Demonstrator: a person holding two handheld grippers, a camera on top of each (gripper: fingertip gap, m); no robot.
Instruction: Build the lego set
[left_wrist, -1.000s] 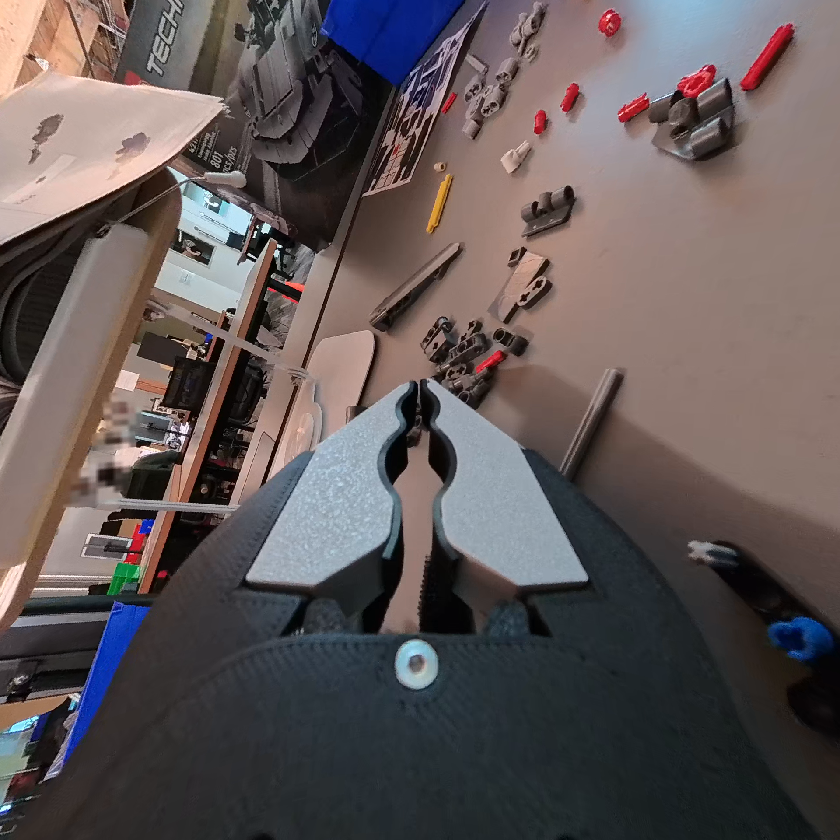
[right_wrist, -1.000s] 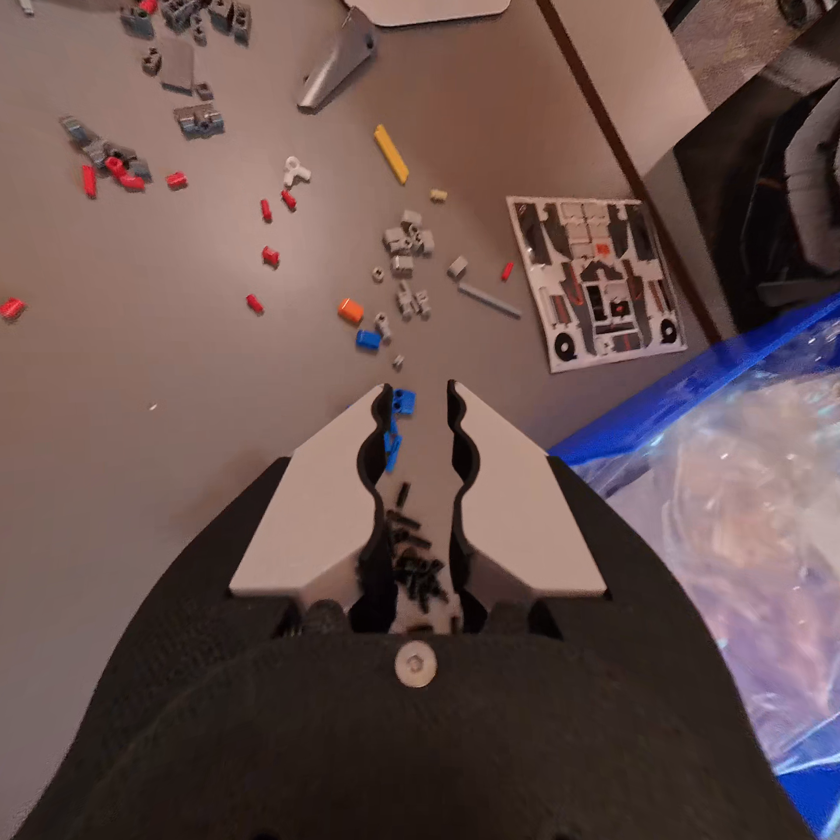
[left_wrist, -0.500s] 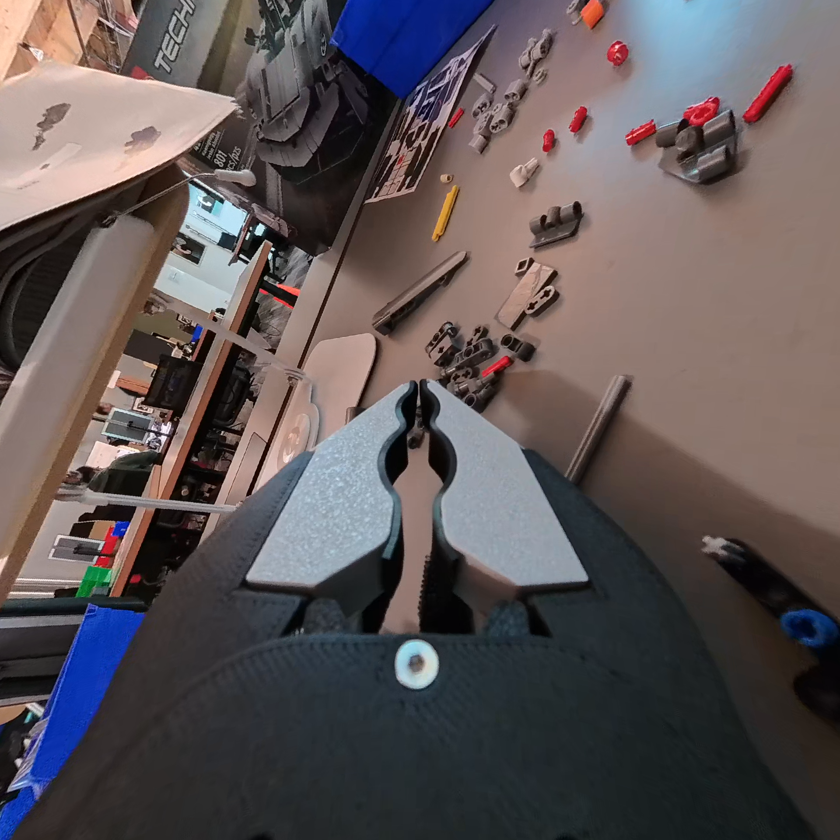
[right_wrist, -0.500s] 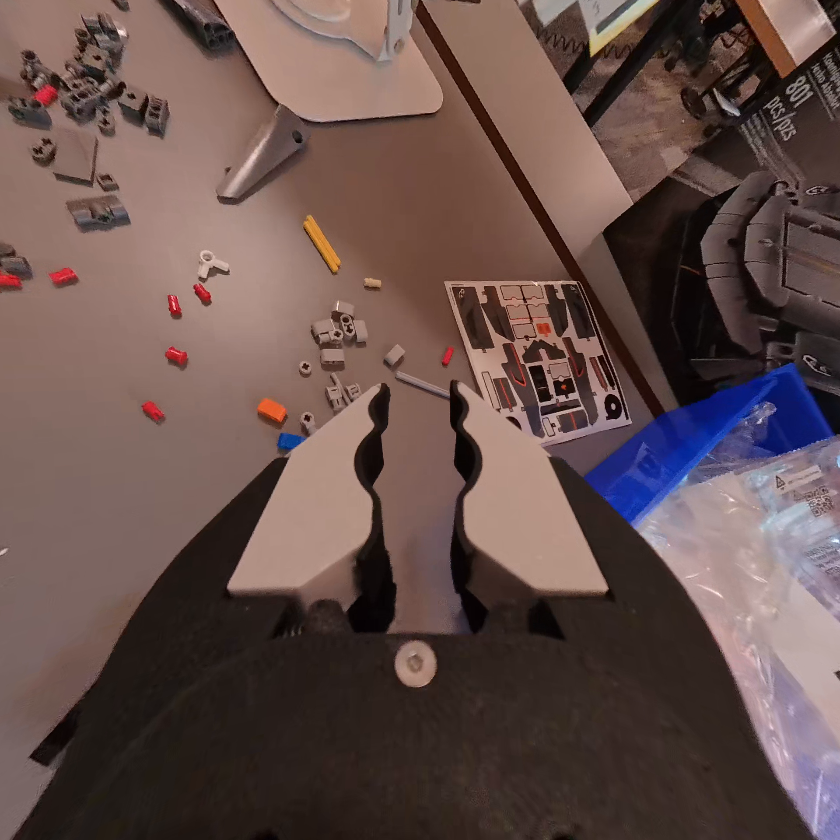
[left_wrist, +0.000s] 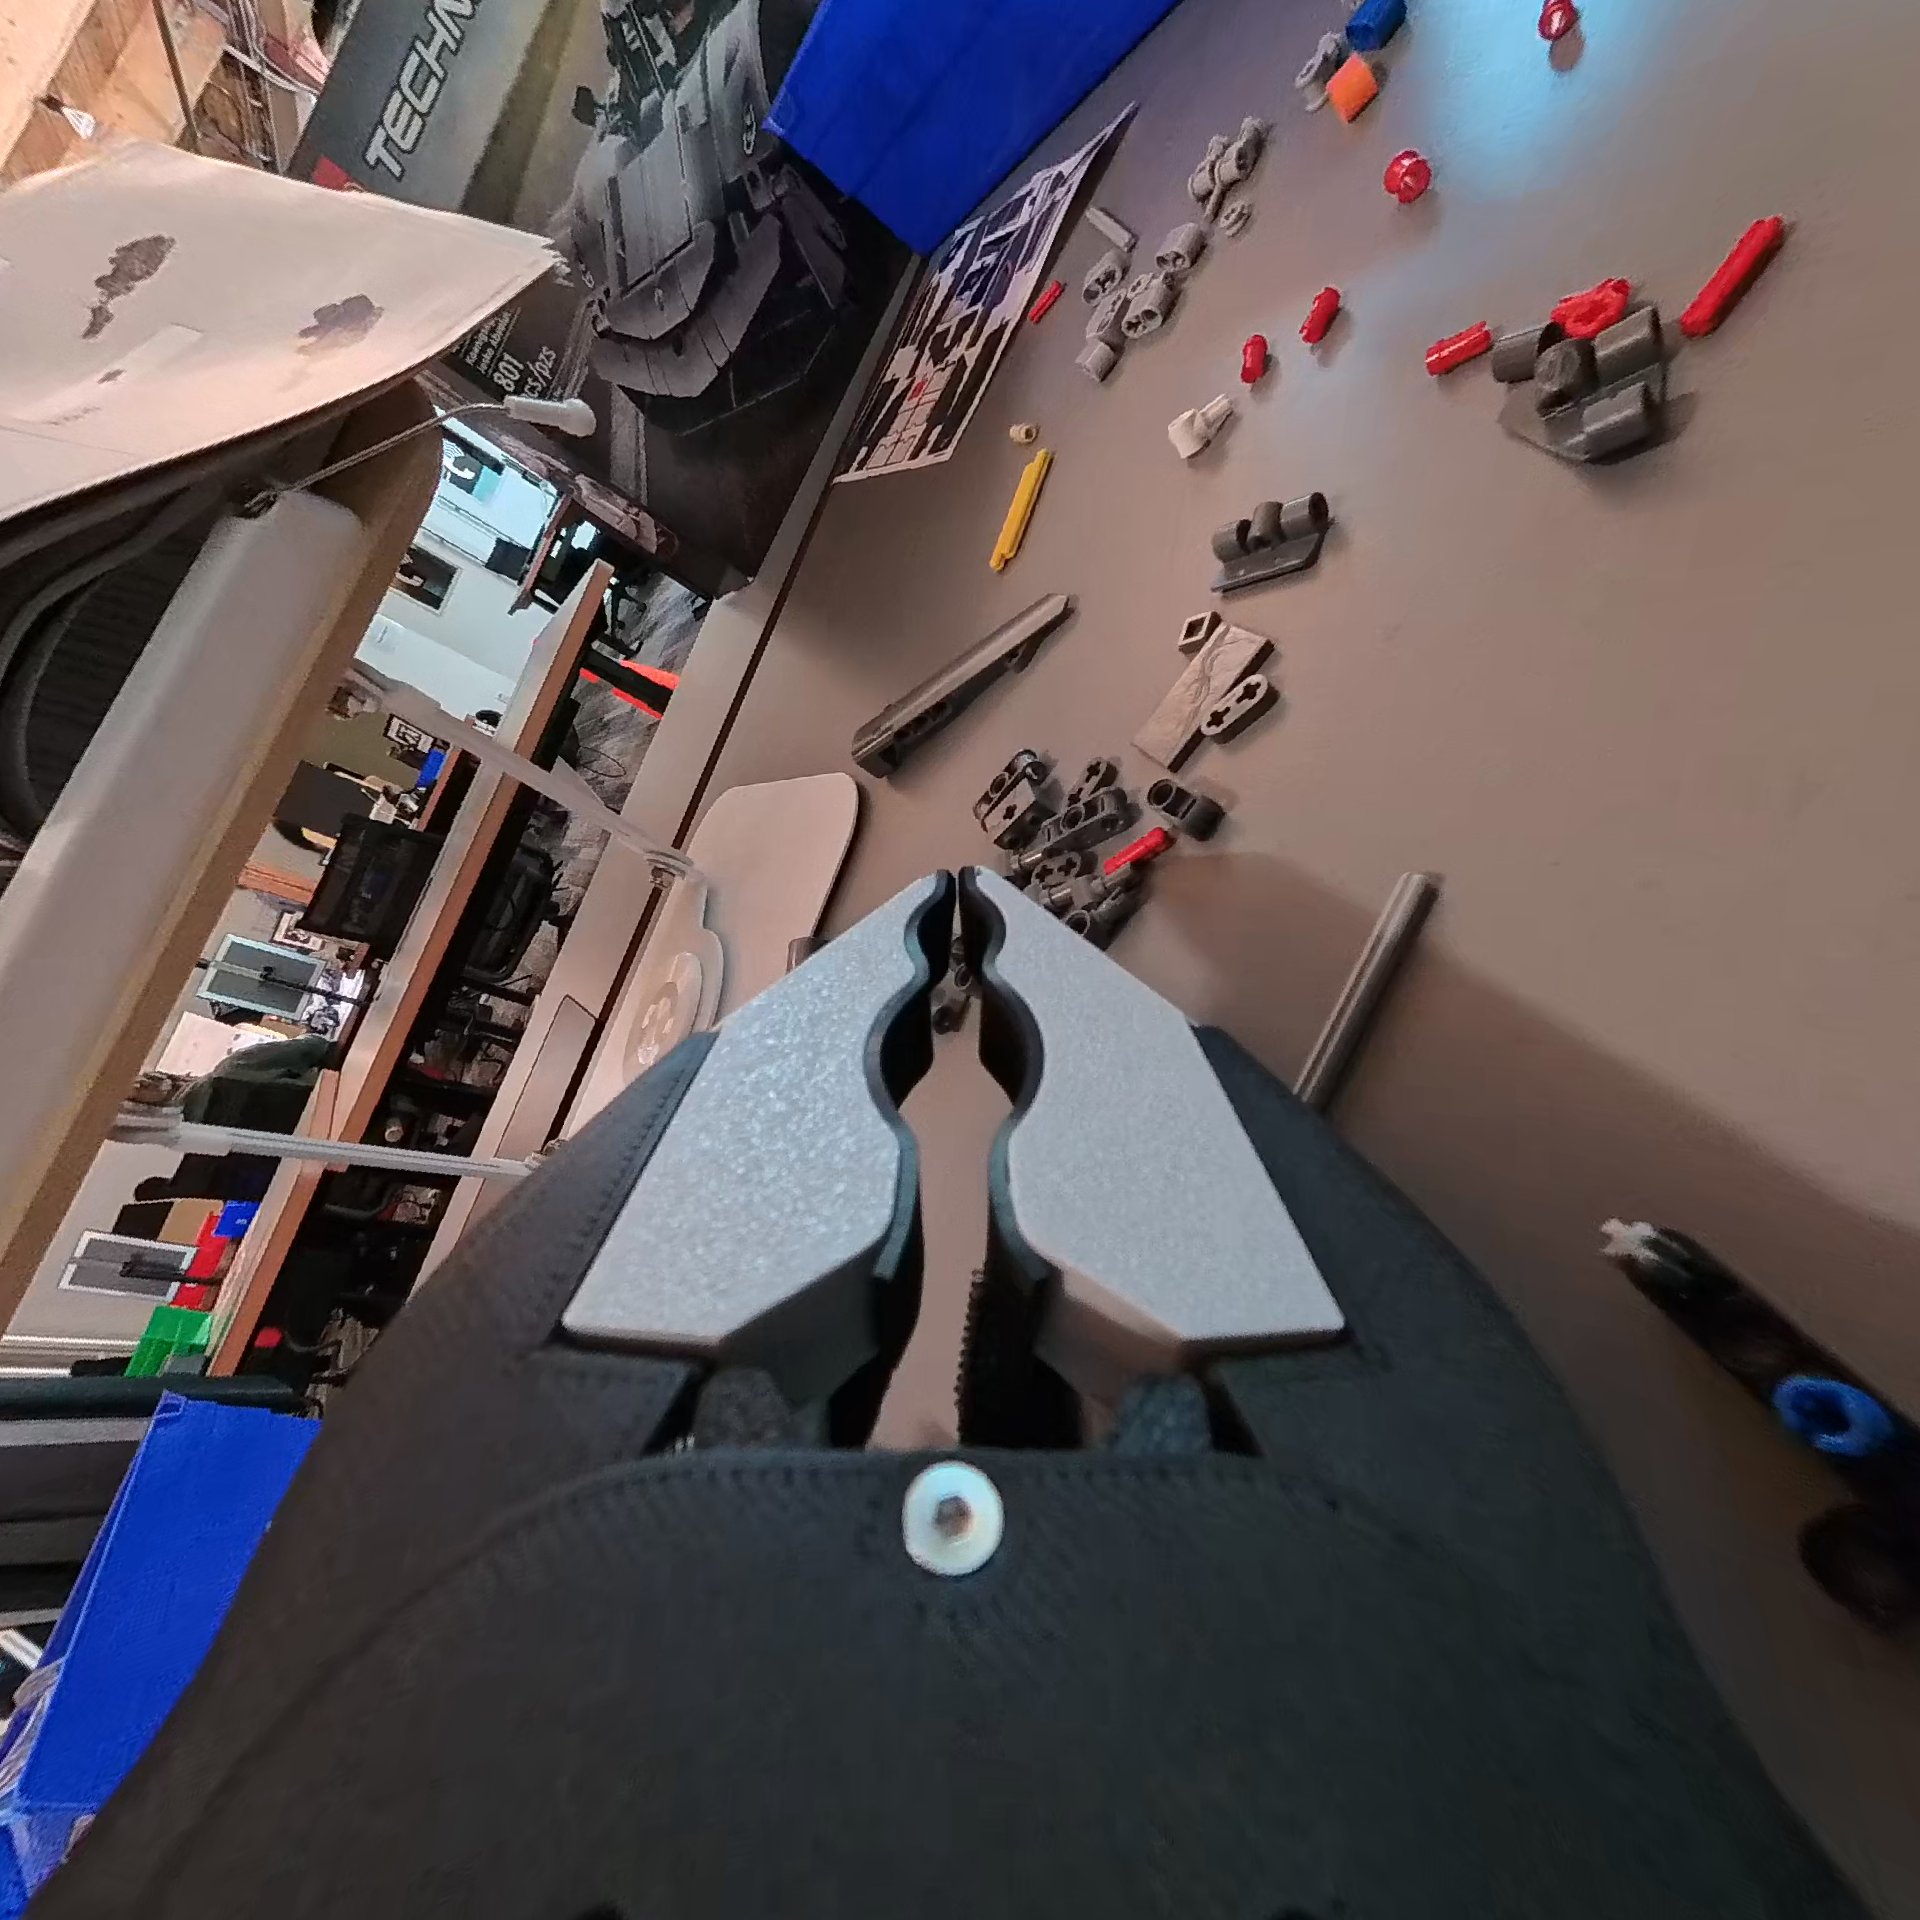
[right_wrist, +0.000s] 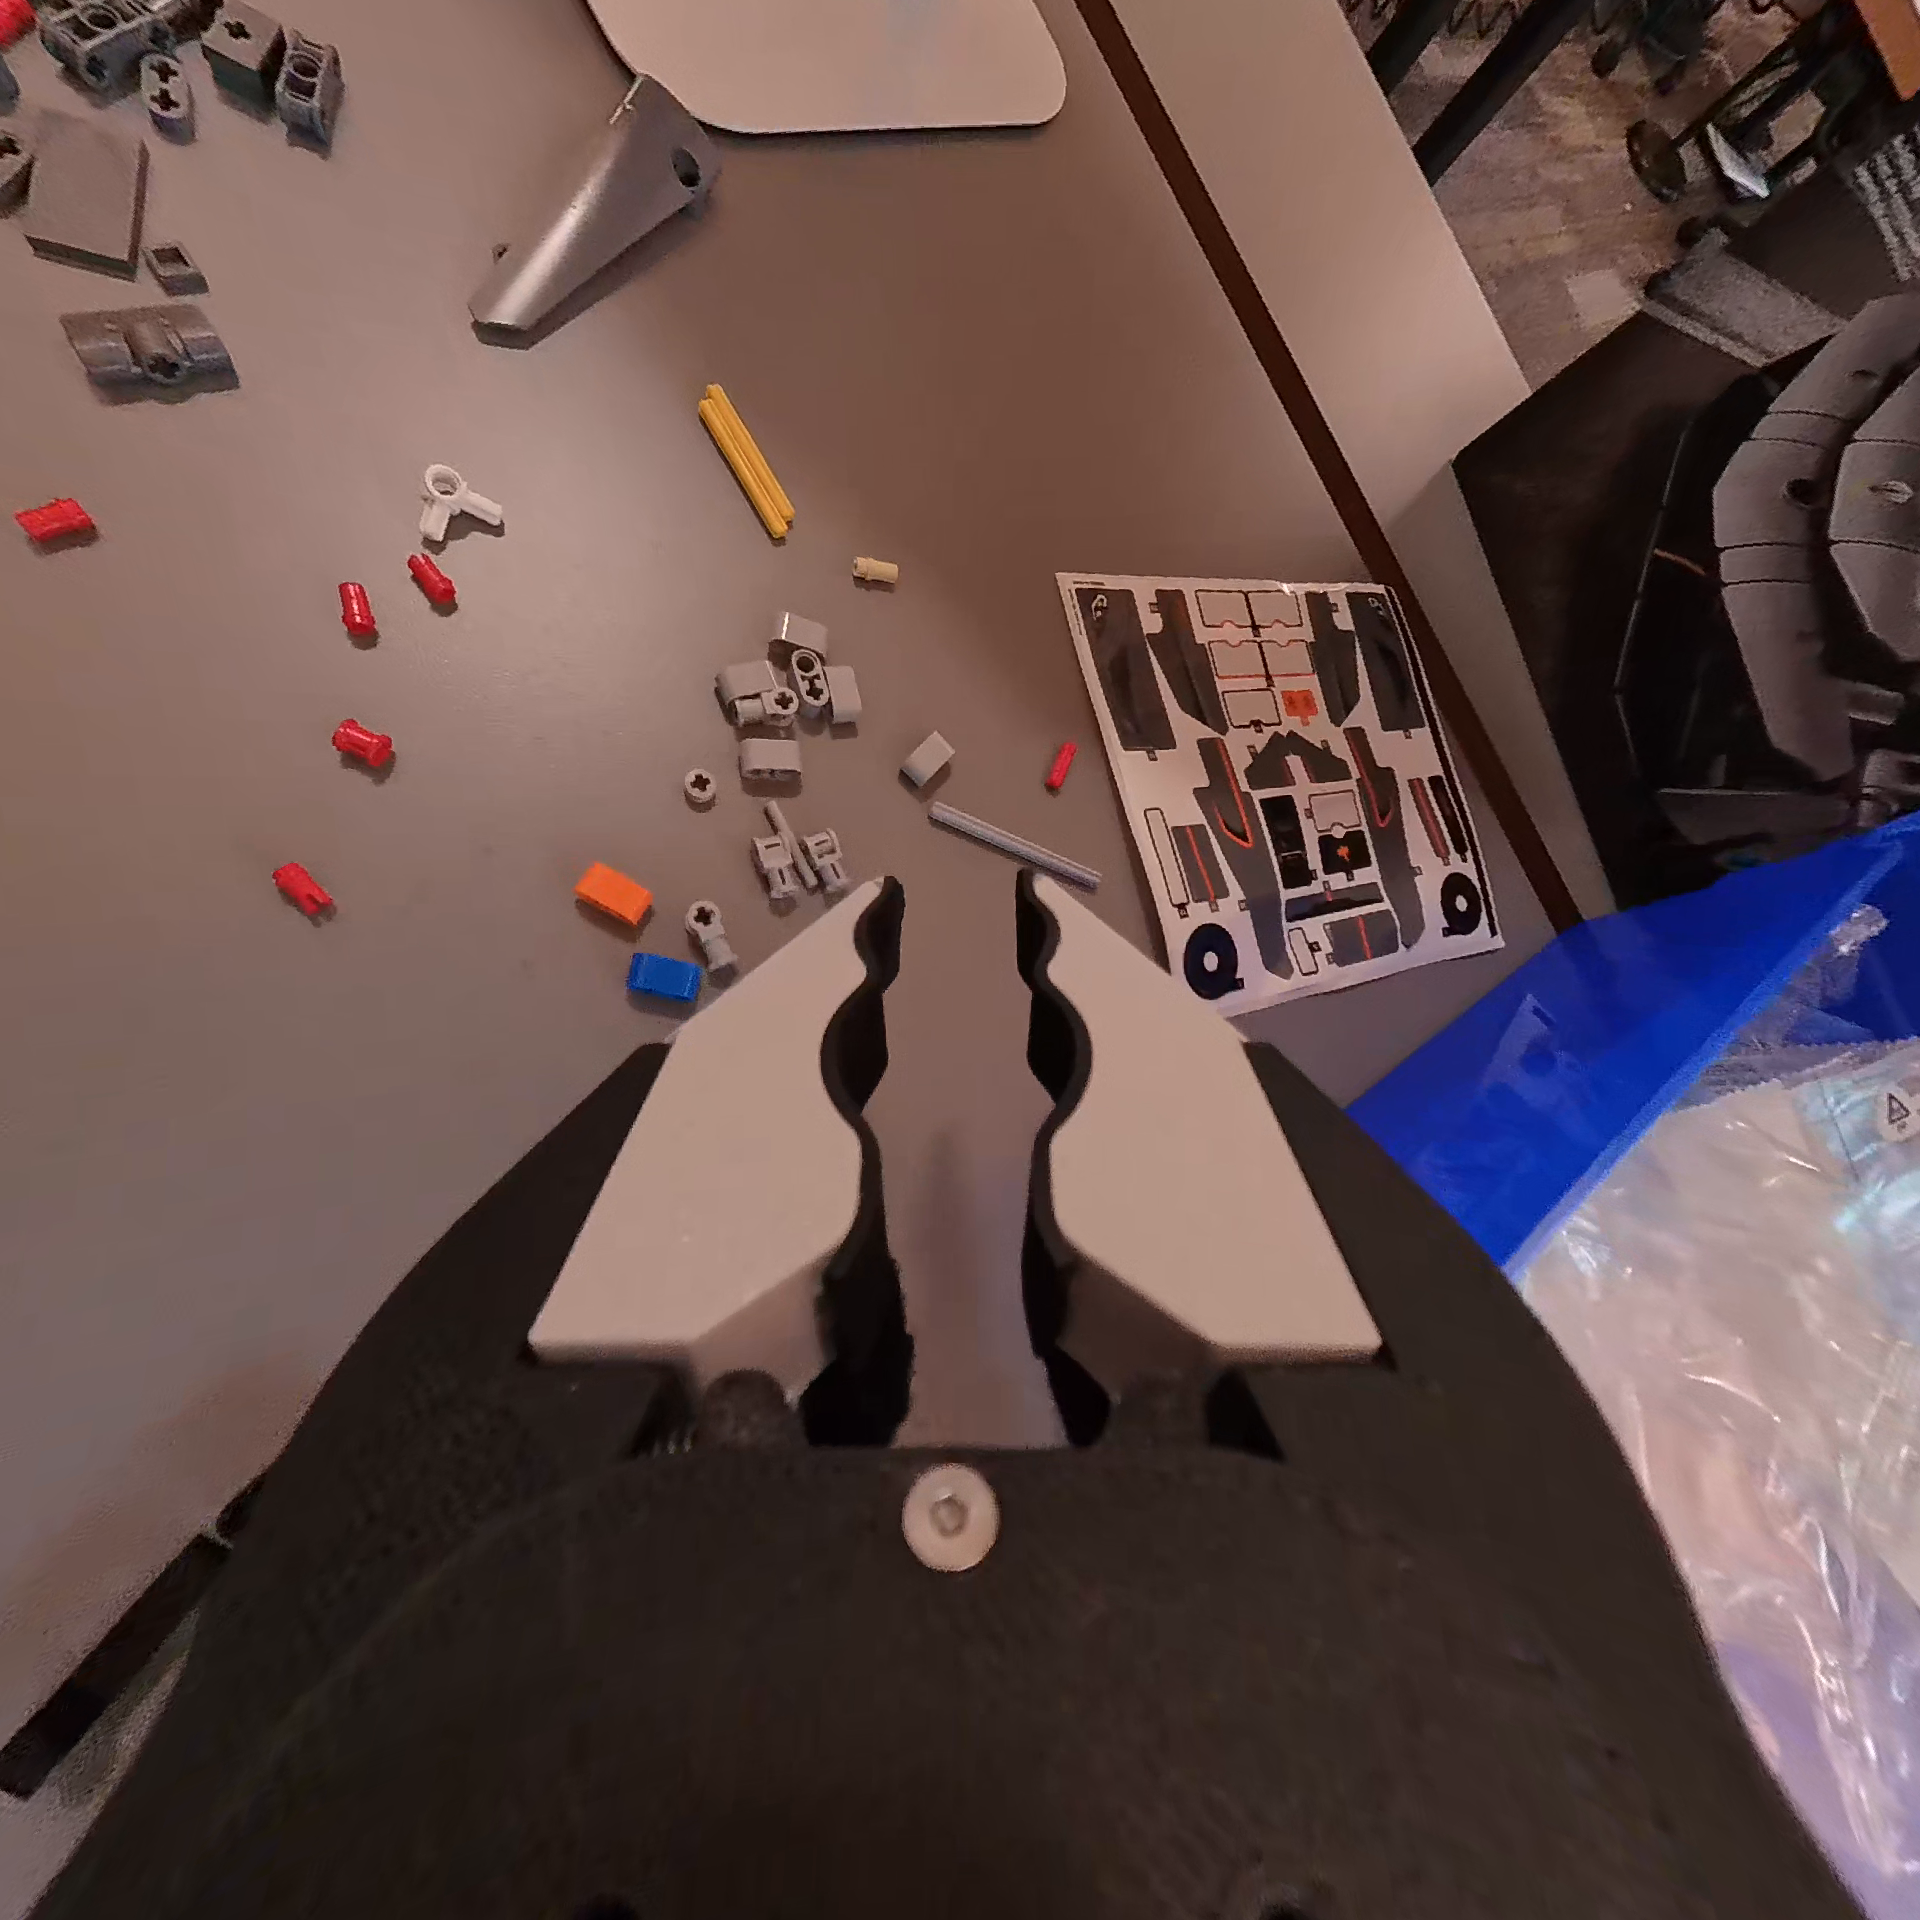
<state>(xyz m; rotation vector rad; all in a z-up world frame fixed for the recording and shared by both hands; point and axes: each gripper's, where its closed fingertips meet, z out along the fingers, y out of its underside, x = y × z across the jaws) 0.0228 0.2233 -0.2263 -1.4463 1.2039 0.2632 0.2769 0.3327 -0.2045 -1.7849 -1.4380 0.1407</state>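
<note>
**Small parts crowd both tips**

Your left gripper (left_wrist: 956, 883) has its tips pressed together and grips nothing; a heap of dark grey connectors (left_wrist: 1081, 831) lies just to its right, a grey rod (left_wrist: 1366, 987) nearer you. Swing sideways and you could scatter that heap. Your right gripper (right_wrist: 956, 894) stands partly open and empty above bare table (right_wrist: 312, 1143) — a thin grey axle (right_wrist: 1013, 844), small grey pins (right_wrist: 800, 862) and a sticker sheet (right_wrist: 1278, 779) lie just beyond. Drop carelessly and a finger may flick the axle — or crease the sheet.

Grey fingers (left_wrist: 790, 1132) w/ wavy black pads, black body, silver screw (left_wrist: 952, 1518)
</note>
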